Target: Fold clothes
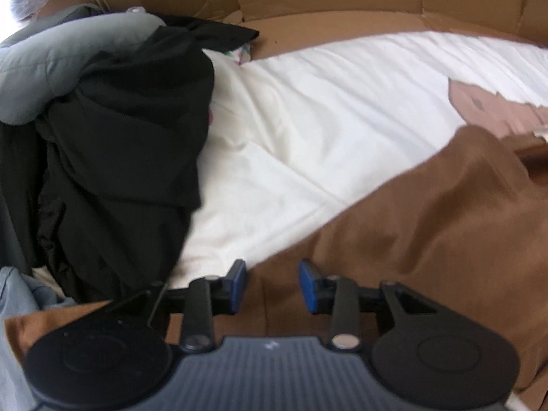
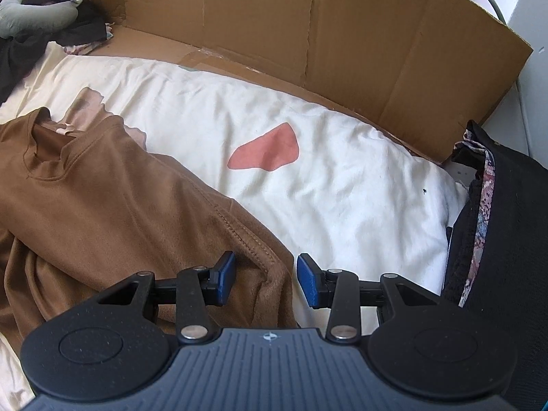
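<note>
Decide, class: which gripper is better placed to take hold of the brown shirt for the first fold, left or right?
Probably the right gripper: its open jaws straddle the stitched hem edge of the brown shirt. The left gripper, also open, hangs over flat cloth with no edge to pinch.

Bedroom: quilt [image 2: 342, 178], heaped clothes [image 1: 120, 157]

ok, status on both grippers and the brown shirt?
Left gripper open over brown shirt. Right gripper open at its hem. Shirt rumpled, unfolded. Black clothes piled beside.
</note>
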`<state>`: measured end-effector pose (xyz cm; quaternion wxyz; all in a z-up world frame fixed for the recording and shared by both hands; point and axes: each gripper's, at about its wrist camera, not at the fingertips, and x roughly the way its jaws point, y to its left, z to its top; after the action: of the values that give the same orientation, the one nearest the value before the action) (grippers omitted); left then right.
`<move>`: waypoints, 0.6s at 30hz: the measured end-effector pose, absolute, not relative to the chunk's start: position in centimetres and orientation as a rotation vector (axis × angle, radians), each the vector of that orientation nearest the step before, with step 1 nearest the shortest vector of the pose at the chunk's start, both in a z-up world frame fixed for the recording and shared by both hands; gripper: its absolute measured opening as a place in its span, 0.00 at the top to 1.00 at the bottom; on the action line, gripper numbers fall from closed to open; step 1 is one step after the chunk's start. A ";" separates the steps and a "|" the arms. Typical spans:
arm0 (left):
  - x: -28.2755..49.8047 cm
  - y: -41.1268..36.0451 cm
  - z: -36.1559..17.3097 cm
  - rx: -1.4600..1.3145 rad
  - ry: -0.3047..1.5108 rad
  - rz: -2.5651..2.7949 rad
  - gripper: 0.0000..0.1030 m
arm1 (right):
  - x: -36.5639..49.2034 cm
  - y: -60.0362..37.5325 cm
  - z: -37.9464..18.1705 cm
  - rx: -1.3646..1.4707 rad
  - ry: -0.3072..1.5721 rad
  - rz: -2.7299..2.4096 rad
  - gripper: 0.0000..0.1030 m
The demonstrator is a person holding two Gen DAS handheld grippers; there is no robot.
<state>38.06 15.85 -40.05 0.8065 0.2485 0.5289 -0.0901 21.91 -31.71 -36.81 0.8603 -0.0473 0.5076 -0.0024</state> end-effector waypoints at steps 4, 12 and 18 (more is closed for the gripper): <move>37.9 16.1 -39.9 0.536 1.140 -0.193 0.60 | 21.9 -31.6 -36.7 -0.113 1.067 -0.005 0.55; 39.5 16.3 -37.9 0.508 1.120 -0.231 0.59 | 22.8 -31.5 -35.9 -0.153 1.049 0.024 0.55; 40.4 15.9 -39.9 0.545 1.189 -0.272 0.49 | 23.3 -30.8 -36.7 -0.214 1.088 0.062 0.62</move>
<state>40.37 15.88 -39.89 0.7851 0.2526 0.5512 -0.1263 23.28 -30.79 -36.74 0.8499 -0.1016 0.5163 0.0295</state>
